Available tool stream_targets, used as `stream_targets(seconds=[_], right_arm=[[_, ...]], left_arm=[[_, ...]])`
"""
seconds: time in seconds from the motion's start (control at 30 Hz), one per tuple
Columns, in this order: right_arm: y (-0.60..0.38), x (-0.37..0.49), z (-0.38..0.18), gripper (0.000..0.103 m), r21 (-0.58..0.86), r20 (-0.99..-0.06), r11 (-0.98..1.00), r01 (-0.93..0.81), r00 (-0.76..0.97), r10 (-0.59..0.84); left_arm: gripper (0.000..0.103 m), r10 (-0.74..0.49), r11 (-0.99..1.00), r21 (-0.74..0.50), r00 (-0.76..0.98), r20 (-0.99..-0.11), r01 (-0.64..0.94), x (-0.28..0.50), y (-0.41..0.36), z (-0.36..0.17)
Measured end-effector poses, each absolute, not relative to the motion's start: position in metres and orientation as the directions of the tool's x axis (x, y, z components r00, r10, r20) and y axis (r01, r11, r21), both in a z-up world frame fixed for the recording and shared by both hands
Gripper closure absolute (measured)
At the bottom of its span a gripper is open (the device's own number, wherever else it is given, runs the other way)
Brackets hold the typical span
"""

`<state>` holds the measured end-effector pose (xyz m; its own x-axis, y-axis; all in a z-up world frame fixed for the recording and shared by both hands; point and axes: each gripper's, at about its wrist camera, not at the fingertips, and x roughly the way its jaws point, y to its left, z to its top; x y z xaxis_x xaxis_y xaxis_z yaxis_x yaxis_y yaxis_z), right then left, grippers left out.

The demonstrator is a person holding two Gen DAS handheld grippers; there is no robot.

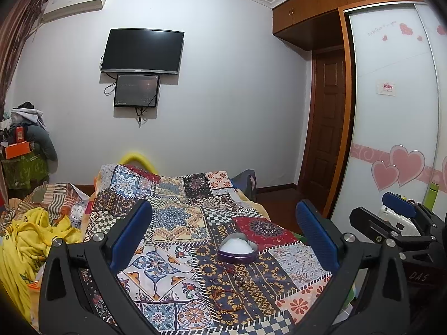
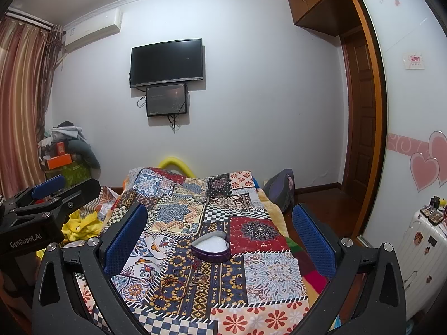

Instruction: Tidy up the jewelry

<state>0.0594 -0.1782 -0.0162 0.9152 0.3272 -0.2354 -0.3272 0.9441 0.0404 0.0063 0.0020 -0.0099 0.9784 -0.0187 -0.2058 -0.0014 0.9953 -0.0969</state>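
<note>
Left tool (image 1: 223,237) and right tool (image 2: 219,238) both spread wide, empty, held above bed's patchwork quilt (image 2: 268,273). Purple heart-shaped tin (image 2: 211,247) sits mid-quilt; red beaded bracelet (image 2: 173,286) just before it, unobstructed.

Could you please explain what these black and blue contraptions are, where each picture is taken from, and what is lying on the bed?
These are two hand-held tongs, one per hand, each with a camera looking along its blue fingers. One picture looks out from the left tongs, the other from the right tongs. Both are open and hold nothing. On the patchwork bedspread sits a lidless heart-shaped tin with white lining. Nearer the cameras lie a red cord bracelet and some smaller pieces, too small to identify.
</note>
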Motion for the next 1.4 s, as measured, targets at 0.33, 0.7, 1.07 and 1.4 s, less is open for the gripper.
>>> stream_targets(seconds=[0.33,0.7,1.07,1.4], right_arm=[[-0.185,0.059,-0.017,0.0,0.046,-0.233,0.948,-0.316,0.919,0.318],[-0.187,0.062,-0.019,0.0,0.05,-0.242,0.948,-0.313,0.917,0.316],[-0.184,0.074,-0.027,0.0,0.049,-0.28,0.949,-0.312,0.907,0.313],[-0.18,0.111,-0.069,0.0,0.005,-0.421,0.957,-0.291,0.867,0.266]], left_arm=[[0.0,-0.033,0.996,-0.094,0.977,-0.21,0.014,0.006,-0.006,-0.009],[0.0,-0.032,0.995,-0.097,0.976,-0.215,0.011,0.008,-0.007,-0.009],[0.0,-0.023,0.994,-0.109,0.967,-0.254,-0.005,0.022,0.005,-0.021],[0.018,0.01,0.993,-0.105,0.913,-0.408,-0.058,0.07,0.03,-0.061]])
